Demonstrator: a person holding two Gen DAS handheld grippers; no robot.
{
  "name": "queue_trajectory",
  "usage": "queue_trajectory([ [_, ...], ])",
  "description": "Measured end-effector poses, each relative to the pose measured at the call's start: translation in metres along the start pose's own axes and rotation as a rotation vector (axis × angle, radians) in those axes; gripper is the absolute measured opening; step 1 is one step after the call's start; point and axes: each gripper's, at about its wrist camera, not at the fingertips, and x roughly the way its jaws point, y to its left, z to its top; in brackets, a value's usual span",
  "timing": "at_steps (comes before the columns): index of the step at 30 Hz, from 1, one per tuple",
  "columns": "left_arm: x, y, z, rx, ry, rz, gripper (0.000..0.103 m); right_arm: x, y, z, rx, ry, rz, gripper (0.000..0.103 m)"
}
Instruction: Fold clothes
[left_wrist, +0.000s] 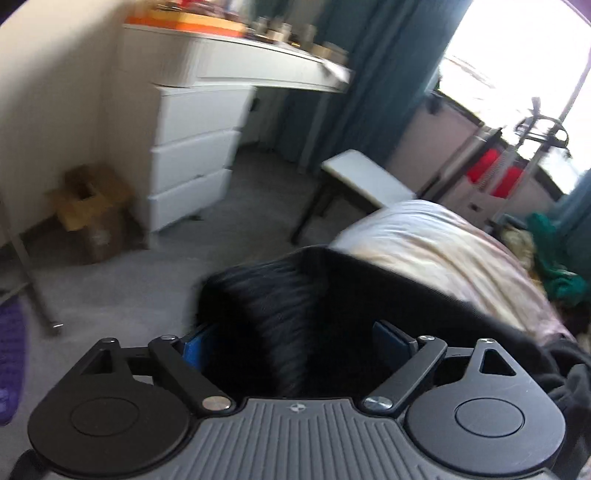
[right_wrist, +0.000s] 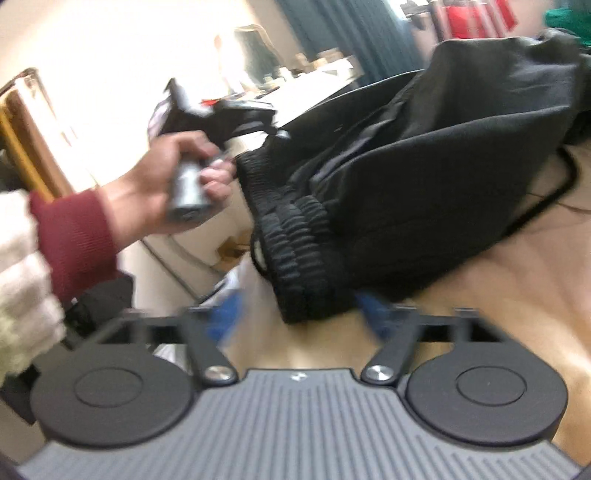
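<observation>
Left wrist view: we look along the left gripper (left_wrist: 288, 339), whose blue-padded fingers (left_wrist: 194, 349) stand wide apart with the black garment (left_wrist: 280, 306) bunched between them. The ribbed waistband fills the gap, but we cannot tell whether either pad presses on it. From there the cloth runs to the right, over the edge of the bed (left_wrist: 443, 247), which carries a pale, cream-toned cover. Beyond lie a grey carpet (left_wrist: 221, 236), a white drawer unit (left_wrist: 195, 155) under a white table (left_wrist: 266, 70) crowded with small items, a cardboard box (left_wrist: 88, 206) against the wall, a white-topped stool (left_wrist: 369, 181), teal curtains (left_wrist: 369, 74) and a bright window (left_wrist: 517, 55). Green clothing (left_wrist: 554, 258) lies heaped at the far right.

Right wrist view: the right gripper (right_wrist: 295, 317) is blurred; its blue fingers (right_wrist: 225, 317) stand well apart, and the gathered waistband of the same black garment (right_wrist: 406, 184) hangs just ahead of and between them. We cannot tell whether they touch it. The garment rests in a loose mound on the bed cover (right_wrist: 498, 295), with a thin drawstring (right_wrist: 546, 192) looping off its right side. At the left of this view the person's left hand (right_wrist: 162, 184), in a dark red cuff (right_wrist: 74, 232) over a cream knit sleeve (right_wrist: 22, 288), grips the handle of the other gripper, which meets the garment's upper edge.
</observation>
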Motion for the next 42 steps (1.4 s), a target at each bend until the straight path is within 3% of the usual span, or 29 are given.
queue_trajectory([
  [4, -0.046, 0.018, -0.024, 0.012, -0.014, -0.020, 0.090, -0.022, 0.009, 0.005, 0.000, -0.026, -0.028, 0.086],
  [7, -0.092, 0.011, -0.045, 0.067, -0.058, -0.031, 0.090, -0.048, 0.014, 0.015, -0.041, -0.070, -0.065, 0.086],
  [11, -0.148, -0.019, -0.076, 0.134, -0.119, -0.066, 0.092, -0.098, 0.008, 0.031, -0.125, -0.146, -0.130, 0.086],
  [15, -0.190, -0.057, -0.116, 0.136, -0.157, -0.171, 0.095, -0.145, -0.013, 0.051, -0.203, -0.211, -0.214, 0.086],
  [18, -0.205, -0.095, -0.152, 0.192, -0.173, -0.228, 0.097, -0.172, -0.035, 0.067, -0.221, -0.235, -0.278, 0.086],
  [22, -0.199, -0.147, -0.203, 0.271, -0.203, -0.287, 0.097, -0.192, -0.067, 0.076, -0.279, -0.242, -0.382, 0.086],
  [27, -0.170, -0.183, -0.251, 0.324, -0.147, -0.399, 0.097, -0.198, -0.113, 0.064, -0.263, -0.249, -0.454, 0.086],
  [31, -0.146, -0.193, -0.279, 0.406, -0.085, -0.386, 0.097, -0.191, -0.144, 0.055, -0.208, -0.236, -0.534, 0.086],
  [33, -0.138, -0.200, -0.284, 0.453, -0.070, -0.377, 0.097, -0.189, -0.150, 0.061, -0.177, -0.236, -0.550, 0.086],
  [36, -0.124, -0.226, -0.286, 0.574, -0.086, -0.359, 0.097, -0.199, -0.159, 0.071, -0.108, -0.272, -0.502, 0.085],
  [40, -0.090, -0.281, -0.272, 0.635, -0.082, -0.350, 0.095, -0.202, -0.183, 0.070, -0.009, -0.267, -0.520, 0.086],
  [42, -0.067, -0.320, -0.257, 0.654, -0.132, -0.331, 0.087, -0.202, -0.195, 0.069, 0.040, -0.258, -0.536, 0.085],
])
